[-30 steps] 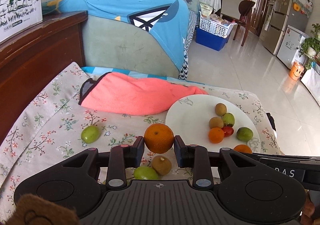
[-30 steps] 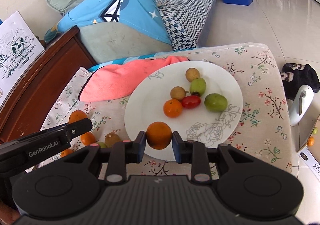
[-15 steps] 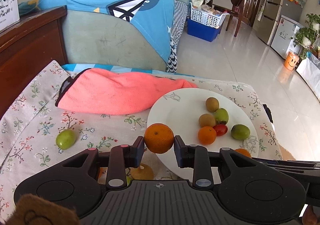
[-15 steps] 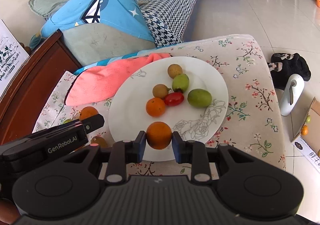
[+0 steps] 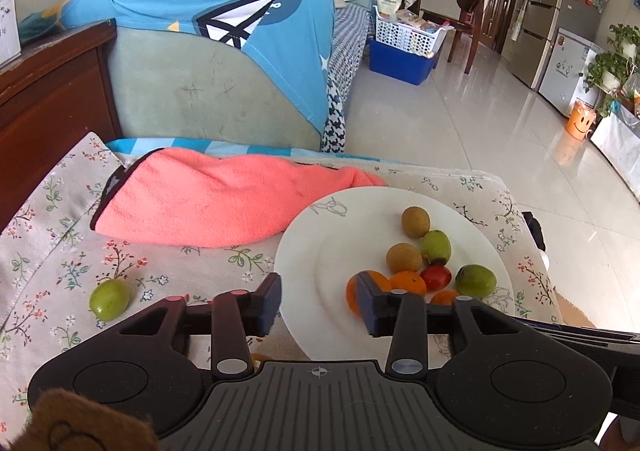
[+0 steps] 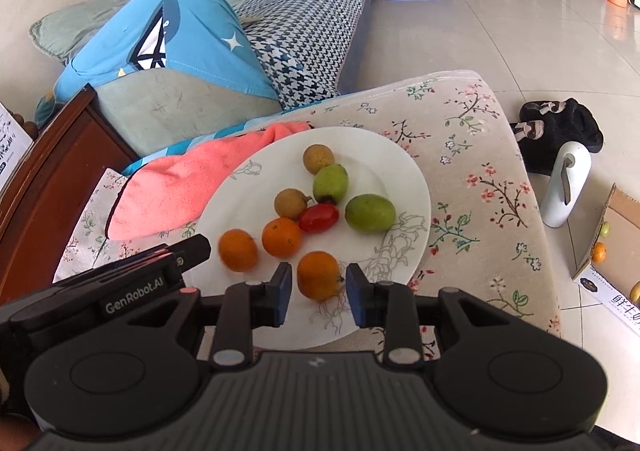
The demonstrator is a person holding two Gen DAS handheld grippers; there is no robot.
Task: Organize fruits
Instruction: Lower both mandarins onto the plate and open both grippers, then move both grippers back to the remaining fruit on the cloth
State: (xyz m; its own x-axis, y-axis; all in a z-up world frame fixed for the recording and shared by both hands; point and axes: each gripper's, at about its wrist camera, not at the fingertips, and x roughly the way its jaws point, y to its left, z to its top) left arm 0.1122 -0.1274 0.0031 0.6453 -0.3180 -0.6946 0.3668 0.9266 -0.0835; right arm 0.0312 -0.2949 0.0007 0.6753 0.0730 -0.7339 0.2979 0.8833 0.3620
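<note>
Careful: both your grippers, left [image 5: 318,305] and right [image 6: 319,294], gape empty; freed oranges [image 6: 319,275] could roll off the plate [image 6: 404,171] if bumped.

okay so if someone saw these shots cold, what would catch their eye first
The white plate on the floral cushion, with fruit clustered on it, including three oranges. Both grippers, left and right, hang open at its near edge. A pink towel lies beside the plate.
</note>
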